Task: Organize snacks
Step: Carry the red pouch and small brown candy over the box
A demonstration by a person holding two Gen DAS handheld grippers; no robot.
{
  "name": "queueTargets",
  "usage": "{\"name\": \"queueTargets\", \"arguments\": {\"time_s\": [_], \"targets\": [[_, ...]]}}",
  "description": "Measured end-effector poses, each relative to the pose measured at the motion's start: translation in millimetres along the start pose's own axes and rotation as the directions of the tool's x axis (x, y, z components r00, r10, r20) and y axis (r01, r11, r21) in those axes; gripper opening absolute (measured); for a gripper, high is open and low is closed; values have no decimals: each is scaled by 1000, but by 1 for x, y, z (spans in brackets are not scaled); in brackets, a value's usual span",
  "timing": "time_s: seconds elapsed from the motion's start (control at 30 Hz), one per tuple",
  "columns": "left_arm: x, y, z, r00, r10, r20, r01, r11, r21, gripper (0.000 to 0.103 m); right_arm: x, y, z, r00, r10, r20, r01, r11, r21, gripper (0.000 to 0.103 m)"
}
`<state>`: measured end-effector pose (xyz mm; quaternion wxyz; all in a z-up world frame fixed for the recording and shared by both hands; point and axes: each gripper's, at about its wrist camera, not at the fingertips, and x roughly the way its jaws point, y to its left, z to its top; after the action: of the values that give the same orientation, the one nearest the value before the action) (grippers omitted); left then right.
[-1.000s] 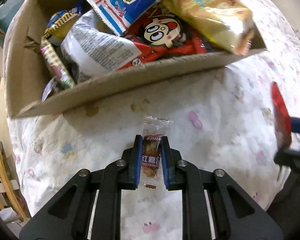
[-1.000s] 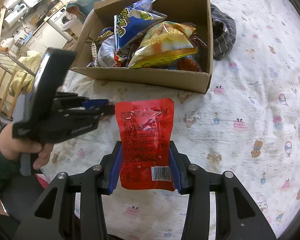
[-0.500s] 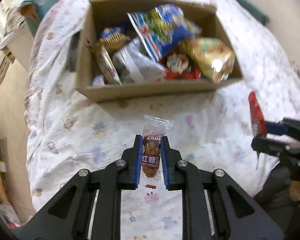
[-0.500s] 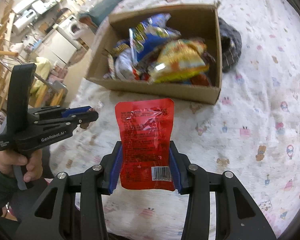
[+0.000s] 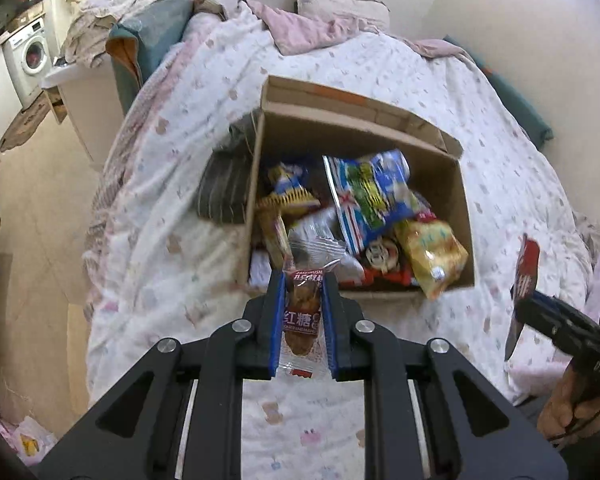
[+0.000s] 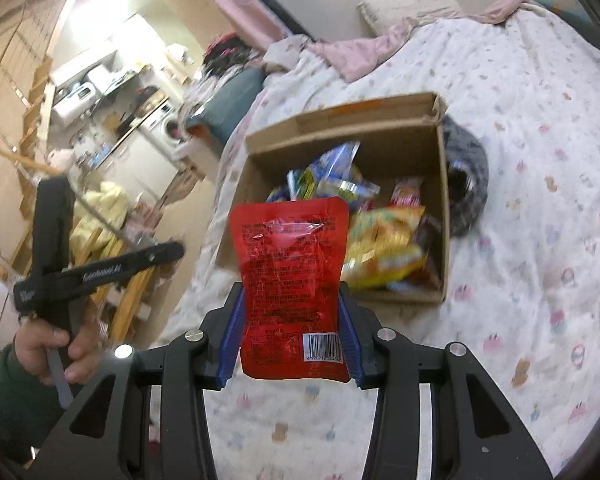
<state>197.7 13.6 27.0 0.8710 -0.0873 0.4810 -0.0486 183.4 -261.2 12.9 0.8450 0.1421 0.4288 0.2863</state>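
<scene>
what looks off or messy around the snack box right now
The cardboard box is heaped untidily; a yellow snack bag hangs over its near rim. A dark striped garment lies bunched against the box's side on the bed. Nothing looks spilled or torn.

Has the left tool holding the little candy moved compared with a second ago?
Yes. The left tool with the small candy packet has pulled up and back from the cardboard box, which looks smaller and farther off in its view.

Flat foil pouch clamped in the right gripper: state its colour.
Red, with a white barcode patch; the flat foil pouch shows best in the right wrist view.
</scene>
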Motion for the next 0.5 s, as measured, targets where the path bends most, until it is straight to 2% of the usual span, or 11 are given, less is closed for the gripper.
{"name": "queueTargets", "arguments": {"time_s": [0.2,0.5], "targets": [[12,0,19,1000,1,5,-1,1000,0,15,16,-17,27,999,-29,30,27,997,68,45],[55,3,35,999,11,-39,-11,1000,-7,15,44,-46,53,988,-149,28,145,982,123,45]]}}
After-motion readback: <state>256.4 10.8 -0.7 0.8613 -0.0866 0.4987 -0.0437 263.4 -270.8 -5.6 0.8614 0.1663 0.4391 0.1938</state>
